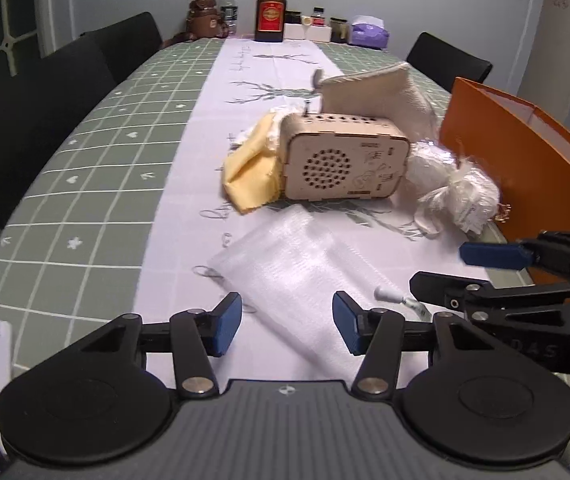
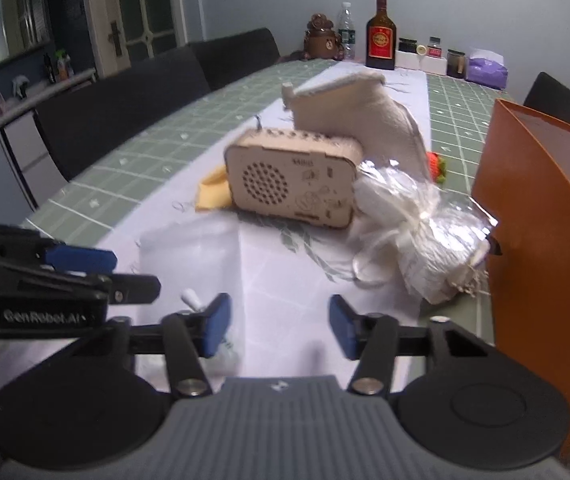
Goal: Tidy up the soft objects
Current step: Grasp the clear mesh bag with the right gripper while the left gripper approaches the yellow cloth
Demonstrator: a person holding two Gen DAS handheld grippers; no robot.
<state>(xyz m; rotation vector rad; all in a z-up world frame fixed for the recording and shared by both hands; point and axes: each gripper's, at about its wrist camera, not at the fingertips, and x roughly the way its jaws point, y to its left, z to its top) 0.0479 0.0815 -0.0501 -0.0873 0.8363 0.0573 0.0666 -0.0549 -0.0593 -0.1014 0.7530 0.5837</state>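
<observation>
Foam sheet (image 1: 297,256) flat on the table runner (image 1: 245,92) ahead of left gripper (image 1: 287,328), jaws apart and empty, wooden speaker box (image 1: 345,160) beyond, right wrist view: right gripper (image 2: 279,330) jaws apart, nothing clamped, white tasselled pouch (image 2: 417,236) beside orange box (image 2: 545,216).

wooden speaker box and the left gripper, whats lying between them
A translucent white foam pouch lies on the table runner between wooden speaker box and left gripper, in the left wrist view.
</observation>
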